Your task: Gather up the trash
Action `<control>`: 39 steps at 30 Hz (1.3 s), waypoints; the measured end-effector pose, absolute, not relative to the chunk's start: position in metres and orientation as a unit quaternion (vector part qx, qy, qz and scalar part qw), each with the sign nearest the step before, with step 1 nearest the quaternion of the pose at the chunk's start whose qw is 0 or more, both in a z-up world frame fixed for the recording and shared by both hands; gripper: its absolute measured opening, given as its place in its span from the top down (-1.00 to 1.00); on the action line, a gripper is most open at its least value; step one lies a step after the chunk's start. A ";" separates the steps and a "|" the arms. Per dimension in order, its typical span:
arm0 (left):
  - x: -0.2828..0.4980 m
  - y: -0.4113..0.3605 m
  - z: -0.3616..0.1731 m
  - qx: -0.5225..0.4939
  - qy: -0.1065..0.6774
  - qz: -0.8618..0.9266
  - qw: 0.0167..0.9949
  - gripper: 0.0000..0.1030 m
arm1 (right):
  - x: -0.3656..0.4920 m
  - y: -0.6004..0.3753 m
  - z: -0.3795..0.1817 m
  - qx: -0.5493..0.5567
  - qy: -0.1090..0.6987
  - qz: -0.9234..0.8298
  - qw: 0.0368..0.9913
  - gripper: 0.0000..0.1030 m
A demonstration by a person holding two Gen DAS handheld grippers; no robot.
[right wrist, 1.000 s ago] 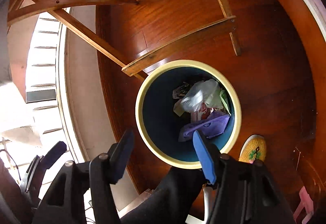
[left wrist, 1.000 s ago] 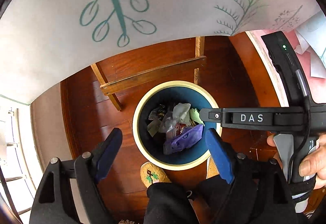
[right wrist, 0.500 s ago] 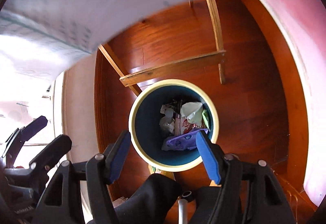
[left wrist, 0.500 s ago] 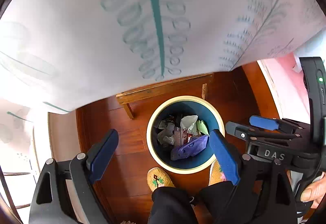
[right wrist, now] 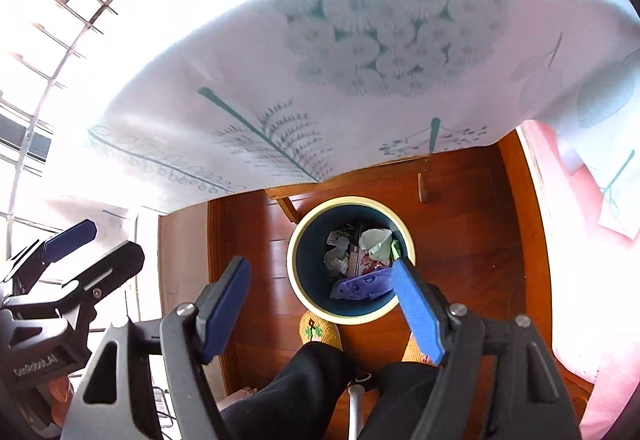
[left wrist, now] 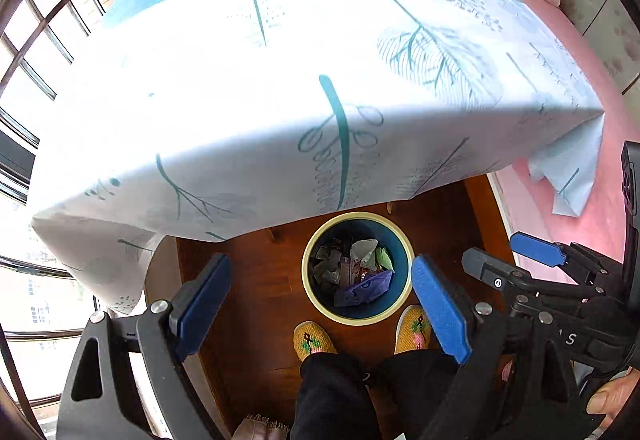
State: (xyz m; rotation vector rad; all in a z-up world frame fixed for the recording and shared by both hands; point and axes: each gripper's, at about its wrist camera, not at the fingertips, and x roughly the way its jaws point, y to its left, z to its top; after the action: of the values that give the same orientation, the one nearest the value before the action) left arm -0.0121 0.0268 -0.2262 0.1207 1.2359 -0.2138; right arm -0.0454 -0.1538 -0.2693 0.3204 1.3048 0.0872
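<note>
A round bin with a cream rim (left wrist: pixel 306 272) and a dark blue inside stands on the wooden floor below both grippers. In it lie a purple bag (left wrist: pixel 366 286), a crumpled white wrapper (left wrist: pixel 362 250) and other scraps. My left gripper (left wrist: pixel 318 264) hangs high above the bin, open and empty. To its right, the right gripper (left wrist: pixel 508 256) is also up in the air. In the right wrist view the bin rim (right wrist: pixel 294 268) and the purple bag (right wrist: pixel 360 286) show between the right gripper's (right wrist: pixel 320 266) fingers; its jaws are opening with nothing in them. The left gripper (right wrist: pixel 96 246) is at the left there.
A table with a white and teal leaf-print cloth (left wrist: pixel 280 80) overhangs the floor just beyond the bin. A pink bedspread (left wrist: pixel 580 200) lies to the right, windows to the left. The person's yellow slippers (left wrist: pixel 312 340) and black trousers (left wrist: pixel 332 392) stand close to the bin.
Both grippers have risen well above the bin, which now looks smaller. The tabletop has come into view from above. The right gripper's jaws have spread wider.
</note>
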 end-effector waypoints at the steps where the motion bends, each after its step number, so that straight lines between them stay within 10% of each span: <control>1: -0.011 0.028 -0.217 0.055 0.576 -0.101 0.809 -0.74 | -0.046 -0.153 -0.259 0.147 0.603 0.039 0.783 -0.43; 21: -0.013 0.033 -0.041 0.005 0.477 -0.040 0.878 -0.74 | -0.024 -0.151 -0.063 0.110 0.512 0.090 0.847 -0.44; 39: -0.034 0.024 -0.007 0.001 0.463 -0.021 0.886 -0.74 | -0.041 -0.149 -0.005 0.092 0.461 0.066 0.880 -0.44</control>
State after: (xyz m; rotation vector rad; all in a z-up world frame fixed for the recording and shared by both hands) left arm -0.0342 0.0244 -0.0069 0.0017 0.9631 -0.0430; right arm -0.0414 -0.1490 -0.0054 0.1915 0.9603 0.1385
